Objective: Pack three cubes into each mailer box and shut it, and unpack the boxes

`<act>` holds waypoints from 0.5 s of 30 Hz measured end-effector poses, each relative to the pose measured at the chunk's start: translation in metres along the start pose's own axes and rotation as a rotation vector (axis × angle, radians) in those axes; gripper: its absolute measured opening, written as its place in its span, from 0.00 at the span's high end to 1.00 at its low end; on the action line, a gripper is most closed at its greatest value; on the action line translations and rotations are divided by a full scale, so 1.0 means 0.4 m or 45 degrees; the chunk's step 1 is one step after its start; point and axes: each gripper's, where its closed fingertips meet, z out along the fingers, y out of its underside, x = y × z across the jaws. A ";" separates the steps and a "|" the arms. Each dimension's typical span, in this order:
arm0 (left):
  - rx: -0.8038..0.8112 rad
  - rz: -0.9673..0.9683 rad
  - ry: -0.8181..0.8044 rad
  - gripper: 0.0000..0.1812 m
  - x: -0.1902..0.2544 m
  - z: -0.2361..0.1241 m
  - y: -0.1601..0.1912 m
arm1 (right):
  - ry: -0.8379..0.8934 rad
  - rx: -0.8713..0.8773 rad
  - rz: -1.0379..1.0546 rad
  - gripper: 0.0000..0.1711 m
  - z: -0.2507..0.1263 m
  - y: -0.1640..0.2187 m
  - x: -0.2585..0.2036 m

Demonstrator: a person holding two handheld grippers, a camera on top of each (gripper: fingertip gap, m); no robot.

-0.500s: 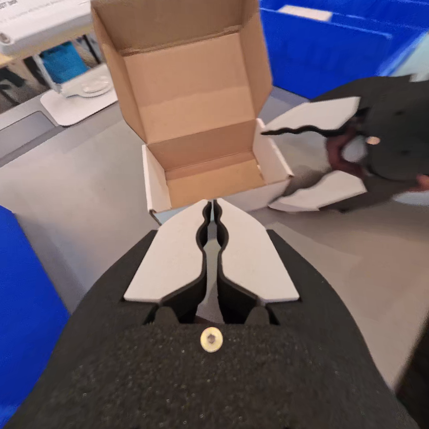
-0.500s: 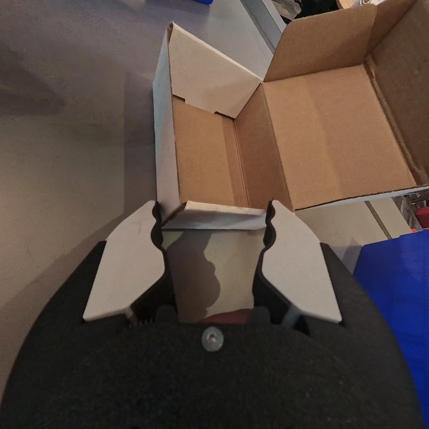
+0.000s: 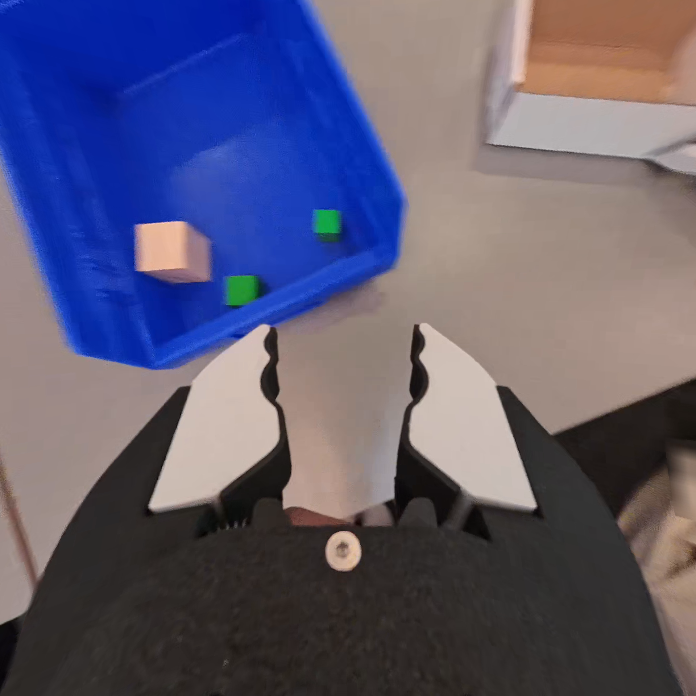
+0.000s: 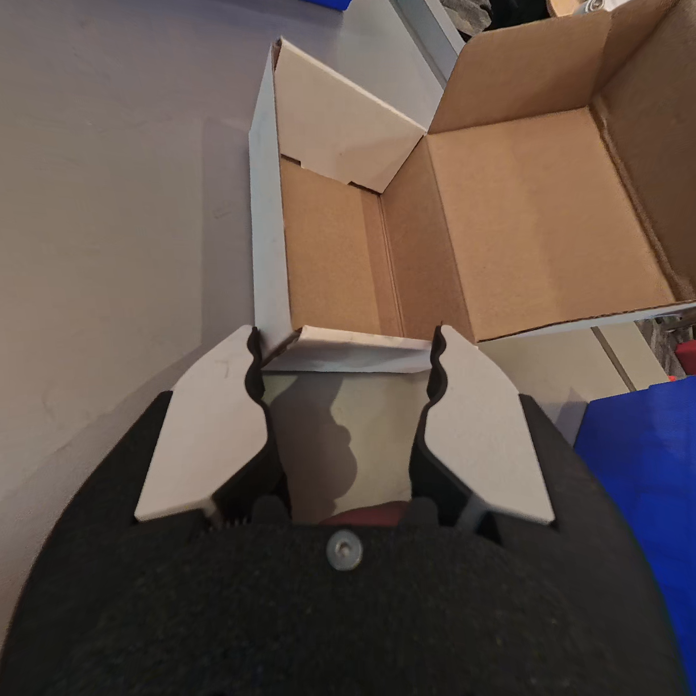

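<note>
In the left wrist view a blue bin (image 3: 361, 158) holds a pale wooden cube (image 3: 169, 250) and two small green cubes (image 3: 327, 223) (image 3: 241, 289). My left gripper (image 3: 342, 333) is open and empty, just short of the bin's near rim. The white mailer box (image 3: 587, 120) shows at the upper right. In the right wrist view the same box (image 4: 263, 233) stands open and empty with its lid (image 4: 534, 226) folded back. My right gripper (image 4: 344, 335) is open, its fingertips either side of the box's near wall.
Everything rests on a grey table (image 4: 113, 226). Another blue bin (image 4: 647, 470) stands at the right in the right wrist view. The table's dark edge (image 3: 617, 414) lies at the right in the left wrist view.
My left gripper has swung from the box to the blue bin and has opened. My right gripper stays open at the box's near wall.
</note>
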 end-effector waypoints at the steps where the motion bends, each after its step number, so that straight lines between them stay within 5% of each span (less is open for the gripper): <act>1: -0.034 -0.011 -0.019 0.64 -0.043 0.010 -0.014 | 0.002 -0.002 -0.004 0.50 0.000 0.000 0.001; 6: -0.347 -0.038 -0.084 0.65 -0.191 0.137 -0.044 | 0.003 -0.016 -0.020 0.50 0.001 0.000 -0.001; 15: -0.836 -0.142 0.024 0.68 -0.228 0.277 0.054 | 0.002 -0.024 -0.025 0.50 0.003 -0.001 -0.002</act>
